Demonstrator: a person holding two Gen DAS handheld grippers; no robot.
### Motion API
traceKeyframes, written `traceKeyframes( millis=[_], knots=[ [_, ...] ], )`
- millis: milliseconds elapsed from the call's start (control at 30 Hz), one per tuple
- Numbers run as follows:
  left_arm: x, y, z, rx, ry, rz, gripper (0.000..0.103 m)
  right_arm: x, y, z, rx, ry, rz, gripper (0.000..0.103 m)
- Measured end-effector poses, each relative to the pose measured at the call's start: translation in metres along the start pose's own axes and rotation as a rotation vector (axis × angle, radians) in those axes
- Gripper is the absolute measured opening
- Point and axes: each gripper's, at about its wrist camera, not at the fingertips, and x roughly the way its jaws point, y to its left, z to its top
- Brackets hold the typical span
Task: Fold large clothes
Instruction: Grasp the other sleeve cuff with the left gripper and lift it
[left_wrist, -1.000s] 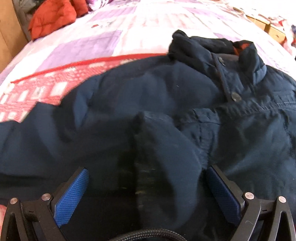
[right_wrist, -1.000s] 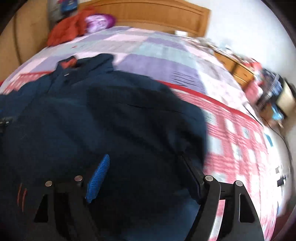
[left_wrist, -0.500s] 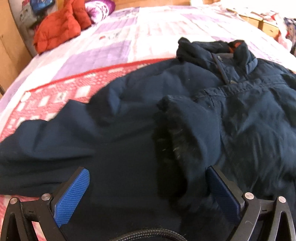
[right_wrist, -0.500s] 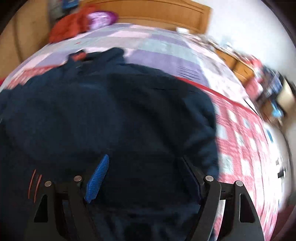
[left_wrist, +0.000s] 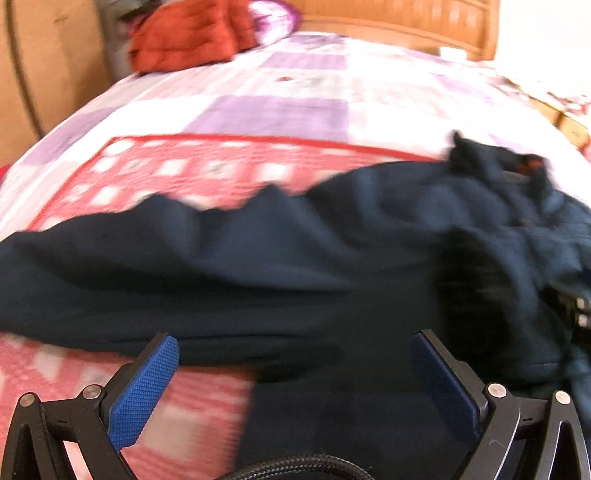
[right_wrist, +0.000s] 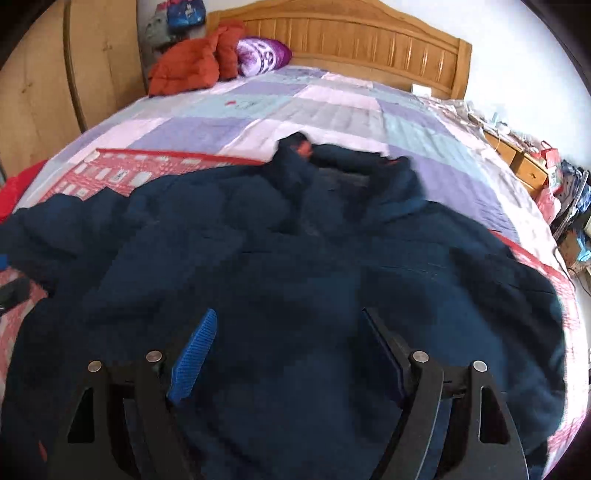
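Note:
A large navy jacket (right_wrist: 295, 266) lies spread on the bed, collar (right_wrist: 306, 151) toward the headboard. In the left wrist view the jacket (left_wrist: 258, 266) lies across the middle, its sleeve running left and its cuff (left_wrist: 476, 280) folded over the body at right. My left gripper (left_wrist: 291, 354) is open and empty, just above the jacket's near edge. My right gripper (right_wrist: 288, 328) is open and empty, over the jacket's body. Part of the other gripper (left_wrist: 576, 314) shows at the right edge of the left wrist view.
The bed has a quilt with red checks (left_wrist: 207, 170) and purple patches (right_wrist: 229, 125). An orange garment (right_wrist: 192, 66) and a purple pillow (right_wrist: 262, 55) lie by the wooden headboard (right_wrist: 354, 40). A cluttered dresser (right_wrist: 532, 162) stands to the right.
Both grippers have pulled back and up from the jacket, staying open. The left view has swung left, now showing the sleeve and the quilt. The right view now shows the whole jacket.

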Motion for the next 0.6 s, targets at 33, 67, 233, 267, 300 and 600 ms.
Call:
traceKeyframes(
  millis=[33, 67, 233, 267, 300, 600],
  knots=[
    [0.003, 0.012, 0.000, -0.013, 0.005, 0.015, 0.103, 0.009, 0.006, -0.006, 0.002, 0.011, -0.031, 0.088],
    [0.009, 0.033, 0.002, -0.043, 0.017, 0.037, 0.103, 0.010, 0.008, -0.014, 0.017, -0.015, -0.043, 0.088],
    [0.030, 0.108, 0.013, -0.152, 0.034, 0.122, 0.103, 0.010, -0.002, -0.026, 0.068, -0.070, 0.004, 0.090],
    [0.038, 0.124, 0.019, -0.178, 0.037, 0.132, 0.103, 0.012, -0.001, -0.025, 0.062, -0.071, -0.005, 0.090],
    [0.043, 0.132, 0.022, -0.191, 0.038, 0.134, 0.103, 0.012, 0.001, -0.026, 0.053, -0.073, -0.018, 0.090],
    [0.106, 0.234, 0.018, -0.317, 0.160, 0.269, 0.103, 0.016, 0.003, -0.026, 0.041, -0.074, -0.045, 0.091]
  ],
)
